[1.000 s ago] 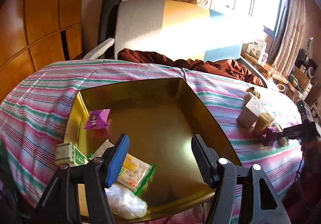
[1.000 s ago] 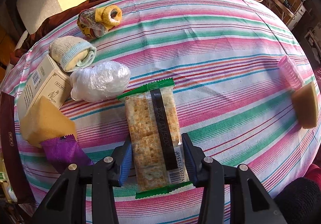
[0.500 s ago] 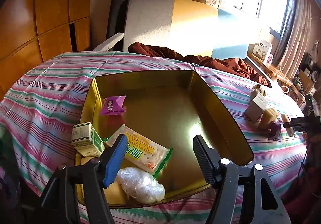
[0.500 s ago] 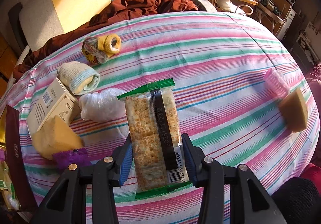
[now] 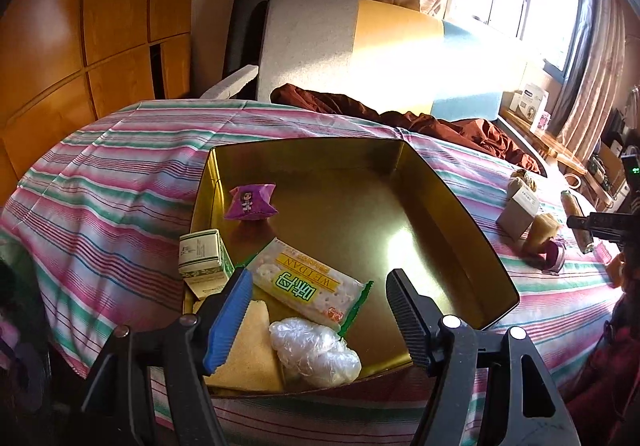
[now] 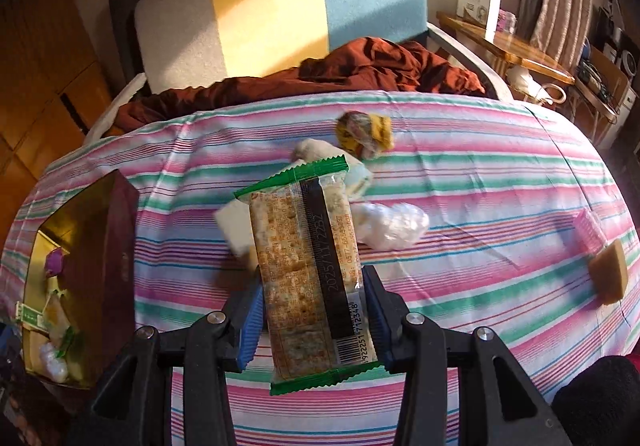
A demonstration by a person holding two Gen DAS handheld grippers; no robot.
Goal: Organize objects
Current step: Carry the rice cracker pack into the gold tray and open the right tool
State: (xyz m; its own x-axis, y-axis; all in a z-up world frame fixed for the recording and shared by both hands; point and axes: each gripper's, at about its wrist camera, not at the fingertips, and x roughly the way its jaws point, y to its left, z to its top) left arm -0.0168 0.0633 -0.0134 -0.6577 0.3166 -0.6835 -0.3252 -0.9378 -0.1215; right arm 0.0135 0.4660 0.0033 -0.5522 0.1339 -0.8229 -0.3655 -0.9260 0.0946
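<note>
Cracker packet (image 6: 310,278) sits pinched across its width in my right gripper (image 6: 314,320), held clear above the striped cloth (image 6: 480,182) so it can travel without dragging. The gold tin (image 6: 100,246), my landmark, lies to the left of the packet; a matching cracker pack (image 5: 308,286) already lies inside the tin (image 5: 460,242), so I judge this one belongs beside it. My left gripper (image 5: 320,320) hangs over the tin's near edge, jaws spread and empty, leaving the tin's bare far side free for the drop.
</note>
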